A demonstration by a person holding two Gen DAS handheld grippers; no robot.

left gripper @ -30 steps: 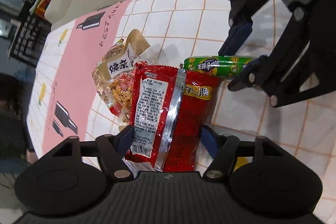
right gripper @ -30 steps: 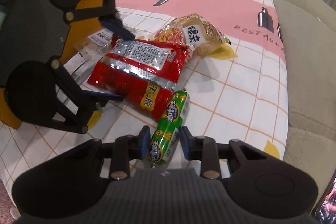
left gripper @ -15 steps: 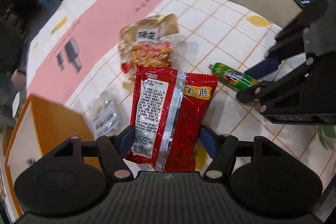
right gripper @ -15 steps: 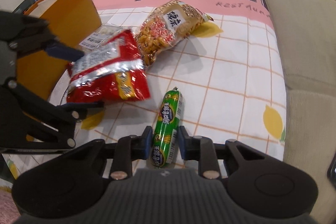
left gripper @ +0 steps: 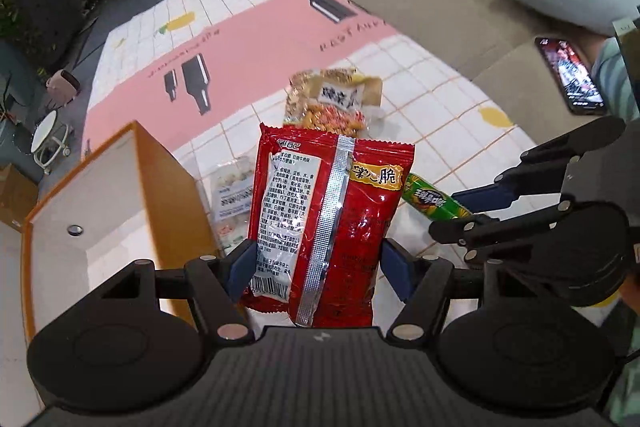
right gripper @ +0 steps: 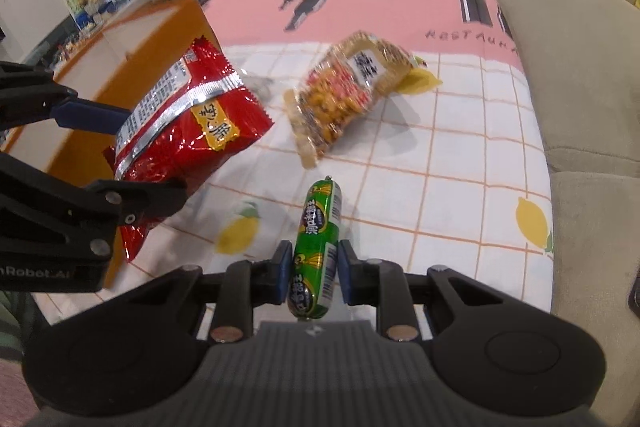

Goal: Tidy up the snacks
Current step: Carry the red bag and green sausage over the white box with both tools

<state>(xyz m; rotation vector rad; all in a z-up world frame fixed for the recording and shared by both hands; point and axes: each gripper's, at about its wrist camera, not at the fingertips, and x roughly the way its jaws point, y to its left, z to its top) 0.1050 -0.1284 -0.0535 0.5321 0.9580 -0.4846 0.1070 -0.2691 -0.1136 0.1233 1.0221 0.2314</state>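
Observation:
My left gripper [left gripper: 316, 269] is shut on a red snack bag [left gripper: 326, 211], held up off the table beside the orange box [left gripper: 100, 203]. From the right wrist view the same red bag [right gripper: 188, 123] hangs between the left gripper's fingers [right gripper: 90, 115]. My right gripper [right gripper: 314, 269] is shut on a green sausage stick [right gripper: 318, 239], lifted just above the tablecloth. That green sausage [left gripper: 434, 201] also shows in the left wrist view, between the right gripper's fingers [left gripper: 492, 193]. A clear bag of golden snacks [right gripper: 352, 87] lies on the table farther off.
A small clear packet [left gripper: 234, 193] lies beside the orange box [right gripper: 132, 43]. The checked and pink tablecloth [right gripper: 460, 155] covers the table, with a beige sofa [right gripper: 576, 75] along its right edge. A lit phone [left gripper: 570, 75] rests on the sofa.
Both grippers rose from the table, the left with the red bag, the right with the sausage. The left view rolled, bringing the orange box into sight. The right jaws narrowed on the sausage.

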